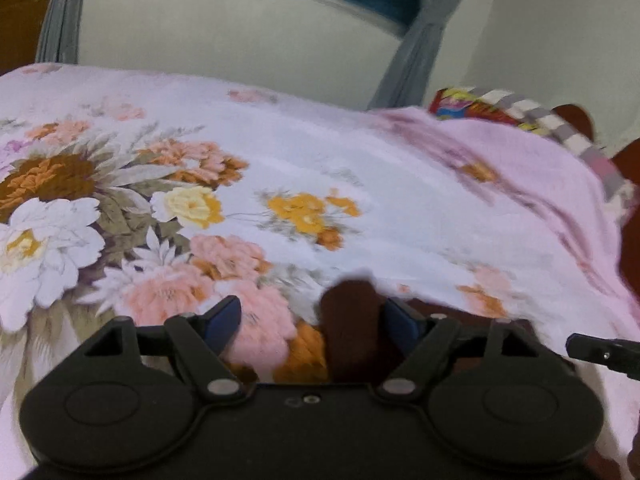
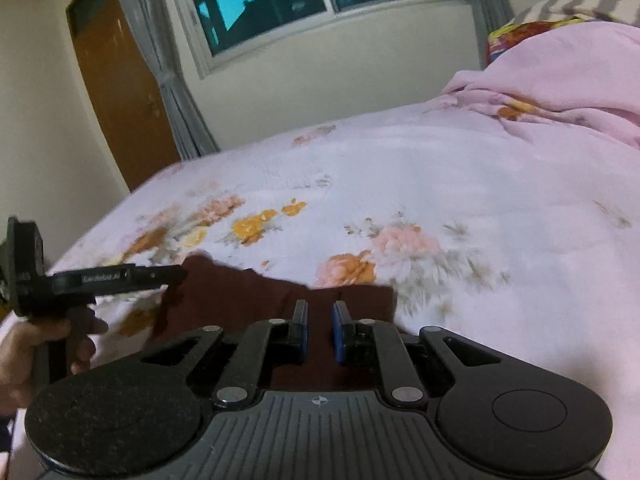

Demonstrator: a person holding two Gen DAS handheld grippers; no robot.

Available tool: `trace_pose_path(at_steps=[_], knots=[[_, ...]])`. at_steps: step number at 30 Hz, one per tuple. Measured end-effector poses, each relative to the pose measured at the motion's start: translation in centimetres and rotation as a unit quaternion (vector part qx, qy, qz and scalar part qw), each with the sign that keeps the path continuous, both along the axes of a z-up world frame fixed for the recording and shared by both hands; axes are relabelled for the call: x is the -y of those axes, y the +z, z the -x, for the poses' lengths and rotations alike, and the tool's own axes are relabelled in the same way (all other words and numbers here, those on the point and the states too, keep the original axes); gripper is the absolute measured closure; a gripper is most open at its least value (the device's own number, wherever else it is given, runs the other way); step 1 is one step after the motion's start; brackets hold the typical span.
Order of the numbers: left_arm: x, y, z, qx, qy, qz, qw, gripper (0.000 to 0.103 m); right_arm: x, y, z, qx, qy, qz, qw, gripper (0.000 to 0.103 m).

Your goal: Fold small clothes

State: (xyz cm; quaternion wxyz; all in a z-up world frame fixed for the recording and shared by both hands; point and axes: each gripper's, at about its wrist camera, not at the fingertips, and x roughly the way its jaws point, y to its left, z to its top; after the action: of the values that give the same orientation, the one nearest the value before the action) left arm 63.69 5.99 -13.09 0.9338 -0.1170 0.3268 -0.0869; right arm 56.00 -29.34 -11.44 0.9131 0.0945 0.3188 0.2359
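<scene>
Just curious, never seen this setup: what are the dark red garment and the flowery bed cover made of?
The dark red garment looks like soft matte knit cloth, limp and flat. The bed cover seems printed woven cotton or polyester, smooth with a slight sheen; blur leaves it uncertain.

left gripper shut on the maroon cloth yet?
No: the left gripper has its jaws wide apart, with a fold of the maroon cloth merely standing between them.

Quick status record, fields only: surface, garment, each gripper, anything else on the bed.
surface: bed with floral sheet
garment: dark maroon cloth, lying at the bed's near edge
left gripper: open, cloth between its fingers
right gripper: narrow gap, over the cloth; grip unclear
other: pink blanket heaped at far right
</scene>
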Motion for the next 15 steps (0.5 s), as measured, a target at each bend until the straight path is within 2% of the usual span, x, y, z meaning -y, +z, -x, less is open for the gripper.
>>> trace_pose_path(at_steps=[2, 3, 5, 8, 10, 12, 14, 15], knots=[[0.8, -1.5, -1.9, -0.024, 0.01, -0.054, 0.9982, 0.024, -0.7, -2.1, -3.3, -0.049, -0.029, 0.048, 0.997, 0.09], [1.1, -1.8, -1.9, -0.024, 0.001, -0.076, 0.9968, 0.024, -0.8, -3.1, -4.3, -0.073, -0.034, 0.059, 0.995, 0.091], [1.1, -1.4, -1.2, -0.018, -0.001, -0.087, 0.9961, 0.026, 0.4, -3.0, -3.6, -0.063, -0.043, 0.03, 0.997, 0.09], [-0.4, 0.2, 2.8, 0.0, -0.022, -0.034, 0.9992, 0.025, 2.8, -1.8, 0.1, -0.032, -0.043, -0.035, 0.998, 0.09], [-1.2, 1.0, 7.0, 0.006, -0.038, -0.016, 0.9991, 0.026, 3.5, -1.3, 2.8, -0.025, -0.032, -0.044, 0.998, 0.088], [-1.4, 1.1, 11.2, 0.001, -0.067, 0.023, 0.9975, 0.028, 4.1, -0.7, 5.9, -0.025, -0.022, -0.058, 0.998, 0.087], [-1.3, 0.8, 15.1, -0.007, -0.077, 0.037, 0.9963, 0.028, 4.4, -0.3, 9.0, -0.038, -0.019, -0.077, 0.996, 0.074], [-1.1, 0.4, 16.8, -0.01, -0.071, 0.044, 0.9964, 0.029, 4.7, -0.2, 10.8, -0.04, -0.019, -0.095, 0.995, 0.052]])
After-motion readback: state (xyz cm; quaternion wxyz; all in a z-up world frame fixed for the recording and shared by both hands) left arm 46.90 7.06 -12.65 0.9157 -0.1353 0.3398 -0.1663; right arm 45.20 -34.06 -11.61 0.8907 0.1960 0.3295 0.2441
